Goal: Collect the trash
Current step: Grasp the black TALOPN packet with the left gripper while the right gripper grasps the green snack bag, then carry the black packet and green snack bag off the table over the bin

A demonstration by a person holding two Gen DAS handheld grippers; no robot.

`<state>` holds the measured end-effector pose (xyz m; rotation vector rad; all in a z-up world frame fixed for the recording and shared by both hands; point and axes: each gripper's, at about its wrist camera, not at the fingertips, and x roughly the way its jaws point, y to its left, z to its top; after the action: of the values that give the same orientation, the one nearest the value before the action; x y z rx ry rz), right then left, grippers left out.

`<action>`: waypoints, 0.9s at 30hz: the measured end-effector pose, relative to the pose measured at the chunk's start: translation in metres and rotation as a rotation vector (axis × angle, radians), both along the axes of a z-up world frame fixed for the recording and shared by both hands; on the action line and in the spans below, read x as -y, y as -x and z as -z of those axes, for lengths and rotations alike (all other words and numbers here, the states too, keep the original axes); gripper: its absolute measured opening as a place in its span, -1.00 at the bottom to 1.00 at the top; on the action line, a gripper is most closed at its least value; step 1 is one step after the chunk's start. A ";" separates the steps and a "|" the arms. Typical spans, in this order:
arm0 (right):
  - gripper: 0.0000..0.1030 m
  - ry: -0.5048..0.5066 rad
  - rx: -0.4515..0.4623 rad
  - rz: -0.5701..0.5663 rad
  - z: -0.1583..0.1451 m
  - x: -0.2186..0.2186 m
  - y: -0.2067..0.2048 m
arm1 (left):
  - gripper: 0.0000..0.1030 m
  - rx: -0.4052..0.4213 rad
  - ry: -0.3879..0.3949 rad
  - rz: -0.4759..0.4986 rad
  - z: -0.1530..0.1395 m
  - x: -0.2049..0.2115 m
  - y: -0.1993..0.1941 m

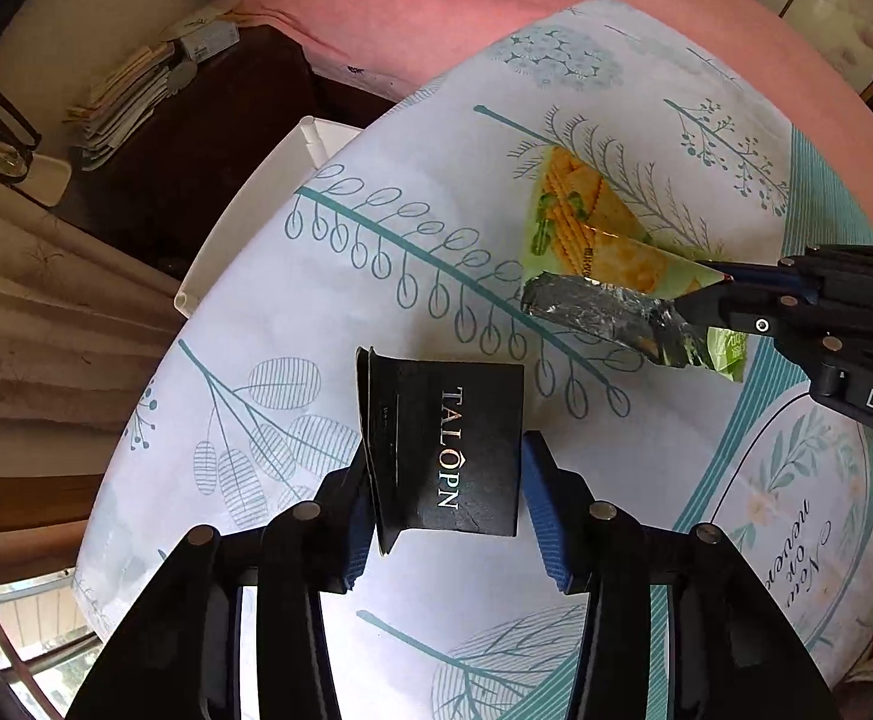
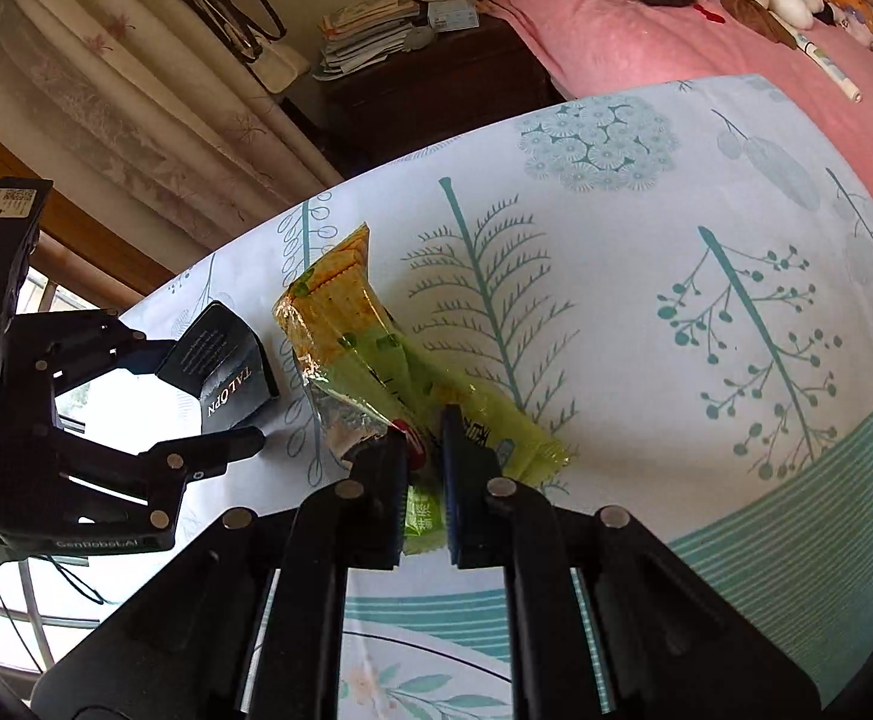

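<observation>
Because both pieces of trash lay flat on the patterned tablecloth [image 1: 412, 276], you came at each one steeply from above, one claw to each. Your right gripper [image 2: 424, 468] was clenched on the green end of the cracker wrapper [image 2: 352, 330], its blue pads [image 2: 457, 480] pinching the thin film where it narrows; that end gave the pads a firm bite, I would judge, while the foil mouth and the printed cracker end trailed away on the cloth. In the left wrist view the same wrapper [image 1: 592, 240] hung from that claw with its far end seemingly still resting on the table. Your left gripper [image 1: 445, 480] straddled the black carton [image 1: 454, 456], which was crushed and stood tipped on its side near the table edge. One finger [image 1: 358, 510] lay against the flared, folded flap and the other sat just beside the opposite wall, so whether the pads truly pressed I could not tell. The carton sat just beside the wrapper without touching it. No bin showed in either view, so both pieces remained to be carried off.
</observation>
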<state>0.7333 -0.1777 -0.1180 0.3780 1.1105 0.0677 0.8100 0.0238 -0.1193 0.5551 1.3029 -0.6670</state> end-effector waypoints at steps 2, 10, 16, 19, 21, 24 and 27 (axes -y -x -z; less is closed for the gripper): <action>-0.86 -0.008 -0.004 0.010 0.000 0.002 0.007 | -0.15 0.002 0.005 -0.022 -0.001 -0.003 0.008; -0.92 -0.038 -0.030 0.030 -0.005 0.005 0.054 | -0.16 -0.016 0.044 -0.107 -0.021 -0.017 0.074; -0.98 -0.073 -0.035 0.023 -0.018 0.006 0.113 | -0.16 -0.019 0.104 -0.179 -0.057 -0.018 0.161; -1.00 -0.095 -0.027 0.017 -0.030 0.007 0.149 | -0.16 -0.010 0.144 -0.226 -0.082 -0.011 0.213; -1.00 -0.111 -0.016 0.008 -0.041 0.010 0.177 | -0.16 -0.010 0.159 -0.262 -0.097 -0.005 0.249; -1.00 -0.128 0.006 -0.011 -0.062 0.014 0.226 | -0.16 0.026 0.172 -0.292 -0.121 0.006 0.307; -1.00 -0.142 0.039 -0.039 -0.087 0.019 0.282 | -0.16 0.062 0.198 -0.325 -0.146 0.018 0.371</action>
<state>0.4512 -0.1965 -0.0310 0.4799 1.0773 0.1882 0.4389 0.0059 0.0263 0.1946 1.2178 -0.4962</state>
